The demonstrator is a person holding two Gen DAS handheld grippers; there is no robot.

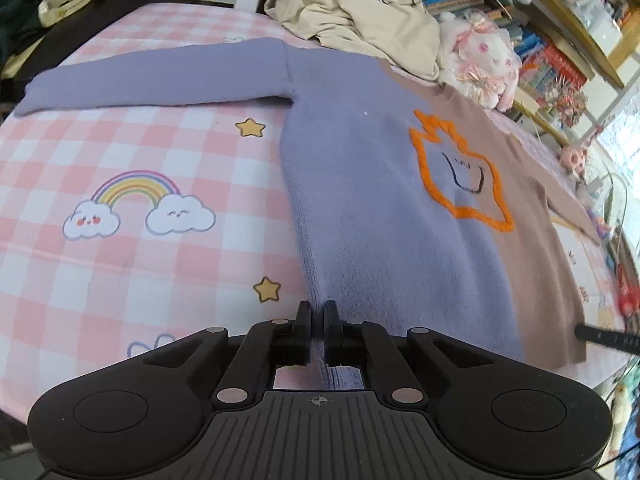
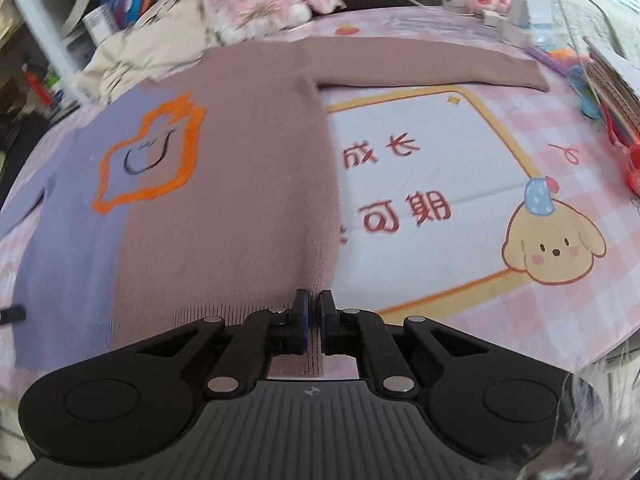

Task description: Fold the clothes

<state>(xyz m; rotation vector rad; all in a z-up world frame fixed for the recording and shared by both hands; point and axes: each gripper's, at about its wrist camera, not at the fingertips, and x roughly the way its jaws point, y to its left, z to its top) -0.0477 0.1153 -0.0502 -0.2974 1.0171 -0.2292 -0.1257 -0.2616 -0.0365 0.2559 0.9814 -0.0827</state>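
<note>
A two-tone sweater (image 1: 380, 184), lavender on one half and dusty mauve on the other with an orange-outlined smiling shape on its chest, lies flat on a pink checked cloth, sleeves spread to both sides. My left gripper (image 1: 318, 310) is shut on the lavender bottom hem corner, a ridge of knit pinched between its pads. My right gripper (image 2: 314, 300) is shut on the mauve hem corner of the sweater (image 2: 224, 200) the same way. The right gripper's tip (image 1: 600, 336) pokes into the left wrist view at the far hem corner.
A crumpled beige garment (image 1: 352, 16) and a white-and-pink plush toy (image 1: 480, 64) lie beyond the collar. Bookshelves (image 1: 520, 8) stand behind. Small toys, cables and a stack of cardboard (image 2: 612, 76) crowd the right edge. The checked cloth (image 1: 120, 152) shows rainbow and puppy prints.
</note>
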